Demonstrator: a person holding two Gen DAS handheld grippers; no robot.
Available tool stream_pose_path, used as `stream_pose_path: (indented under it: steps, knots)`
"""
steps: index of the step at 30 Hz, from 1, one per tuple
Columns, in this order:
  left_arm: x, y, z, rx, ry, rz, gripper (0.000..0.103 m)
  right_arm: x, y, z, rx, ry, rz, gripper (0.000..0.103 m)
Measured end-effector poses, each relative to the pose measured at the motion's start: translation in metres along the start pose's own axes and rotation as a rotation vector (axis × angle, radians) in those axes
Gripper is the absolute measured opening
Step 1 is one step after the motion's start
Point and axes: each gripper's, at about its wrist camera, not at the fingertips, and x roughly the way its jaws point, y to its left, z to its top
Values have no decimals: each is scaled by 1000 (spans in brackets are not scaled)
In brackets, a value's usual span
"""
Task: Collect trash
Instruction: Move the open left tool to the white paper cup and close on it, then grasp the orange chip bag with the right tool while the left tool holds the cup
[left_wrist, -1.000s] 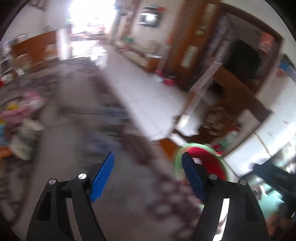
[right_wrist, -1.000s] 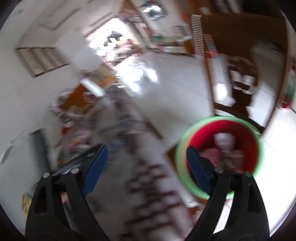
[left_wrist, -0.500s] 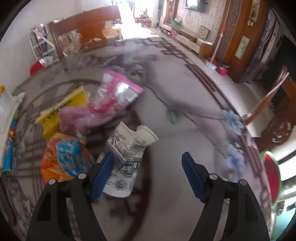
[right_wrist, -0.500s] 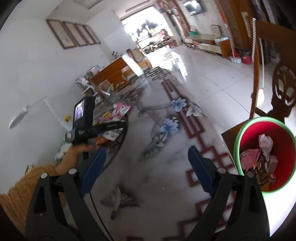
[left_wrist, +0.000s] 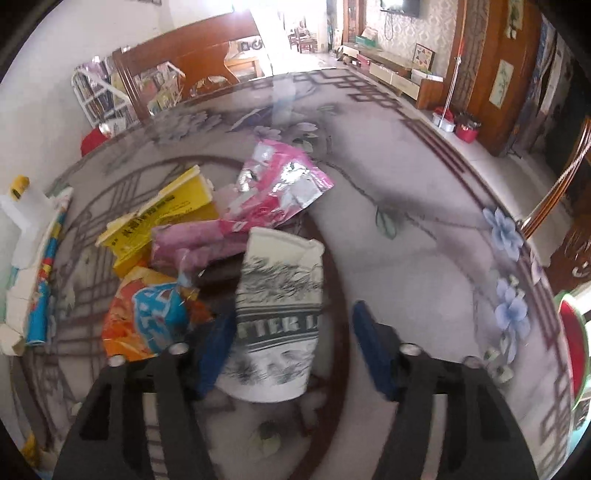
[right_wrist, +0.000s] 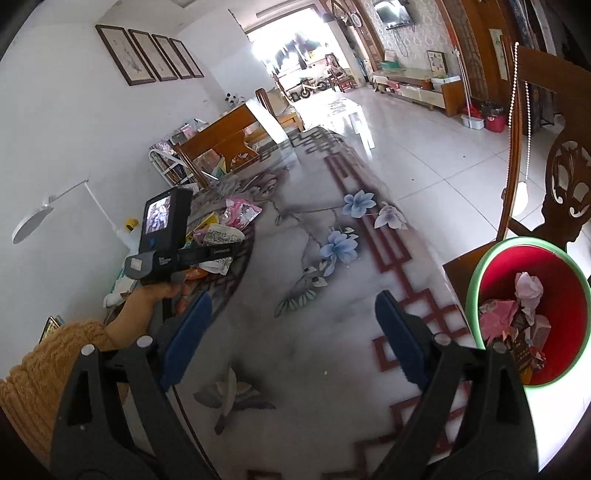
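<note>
1. The right gripper (right_wrist: 291, 332) fills the bottom of the frame, its two blue-padded jaws wide apart with nothing between them, above a glass-topped table (right_wrist: 332, 314) printed with flowers.
2. At the right edge, a red bin with a green rim (right_wrist: 476, 291) sits beside the table, holding crumpled wrappers and paper.
3. At left centre, a hand (right_wrist: 147, 299) in a mustard knit sleeve holds the left gripper (right_wrist: 177, 254), aimed at a pile of wrappers (right_wrist: 225, 221); its jaws have just been closing, and whether they touch anything cannot be told.
4. A carved wooden chair (right_wrist: 565, 192) stands at upper right.
</note>
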Motion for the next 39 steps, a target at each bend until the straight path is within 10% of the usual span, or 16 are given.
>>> stream_pose_path:
  steps: [7,22,31,39]
  knots:
    - [-28,8,-29,-3,-3,-104,11,0,3,-1,-9,4,-23,88]
    - [-107,79,-183,-184,40,-267,11,81,52,-3,-125,279,11,89]
    - [-105,86,-197,-256,-7,-320,14,192,147,26,-145,352,87,93]
    - [-99,101,-197,-331,-25,-375,29,290,190,44,-134,399,-30,94]
